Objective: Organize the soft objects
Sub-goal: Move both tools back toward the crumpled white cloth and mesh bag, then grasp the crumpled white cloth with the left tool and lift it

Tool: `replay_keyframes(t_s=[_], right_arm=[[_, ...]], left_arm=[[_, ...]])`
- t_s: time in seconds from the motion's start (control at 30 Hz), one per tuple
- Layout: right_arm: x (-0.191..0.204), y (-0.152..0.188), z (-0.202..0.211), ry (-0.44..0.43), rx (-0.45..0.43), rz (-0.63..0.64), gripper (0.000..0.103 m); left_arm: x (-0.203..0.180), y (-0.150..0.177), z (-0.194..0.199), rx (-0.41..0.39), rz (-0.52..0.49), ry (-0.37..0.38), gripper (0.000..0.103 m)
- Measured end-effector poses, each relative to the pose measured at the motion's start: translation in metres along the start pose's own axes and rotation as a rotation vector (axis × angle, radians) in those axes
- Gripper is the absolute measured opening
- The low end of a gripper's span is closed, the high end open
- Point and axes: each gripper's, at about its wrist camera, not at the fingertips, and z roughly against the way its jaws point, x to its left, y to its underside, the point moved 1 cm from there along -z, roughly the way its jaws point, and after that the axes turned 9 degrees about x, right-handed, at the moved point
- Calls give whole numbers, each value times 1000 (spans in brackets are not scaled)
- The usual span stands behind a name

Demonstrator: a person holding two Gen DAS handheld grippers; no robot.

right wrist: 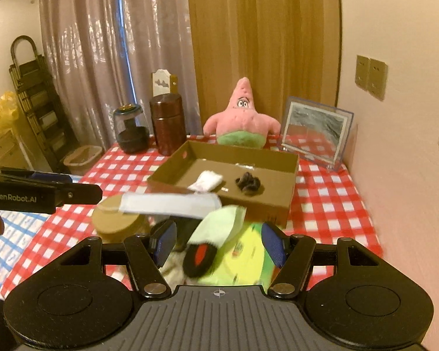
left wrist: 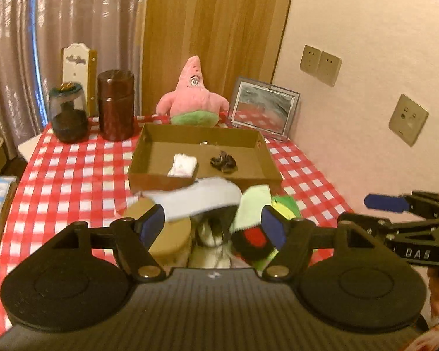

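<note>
Both grippers, left gripper (left wrist: 213,225) and right gripper (right wrist: 219,244), hang with jaws wide and empty, and only the right wrist view shows the folded ladder (right wrist: 36,108) beside the tabletop (right wrist: 330,193)

A red-and-white checked cloth (right wrist: 330,193) covers the worktop. At its far edge, toward eleven o'clock, a dark brown canister (right wrist: 167,123) stands upright just beside a glass jar (right wrist: 131,131) with a dark base, and a white wooden plaque (right wrist: 162,82) rises behind them. Toward one o'clock a framed picture (right wrist: 316,133) leans back near the wall. Grey curtains (right wrist: 102,58) hang beyond, with wall sockets (right wrist: 370,76) toward two o'clock.
</note>
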Motion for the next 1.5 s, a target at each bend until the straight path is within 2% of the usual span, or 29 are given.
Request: replay_keyframes(t_s=[0.23,0.37,0.53,0.73,1.1,1.5], right_arm=[[13,56,22,-1,-2,-67,64],[13,88,20,-13,23,-140,64],[15,116,16,-13,42,-178,64],[14,132,16,26,49,-174,64],[4,143,10,49,62,-211,64],[-4,144,2,57,71,-236,64]], left_arm=[[2,58,15,5,71,-2,71],[8,81,12,20,137,17,71],[5,100,2,42,141,6,72],[-2,115,-10,79,99,-36,73],[-7,125,-30,132,74,-31,77],[-18,132,-55,179,42,13,83]])
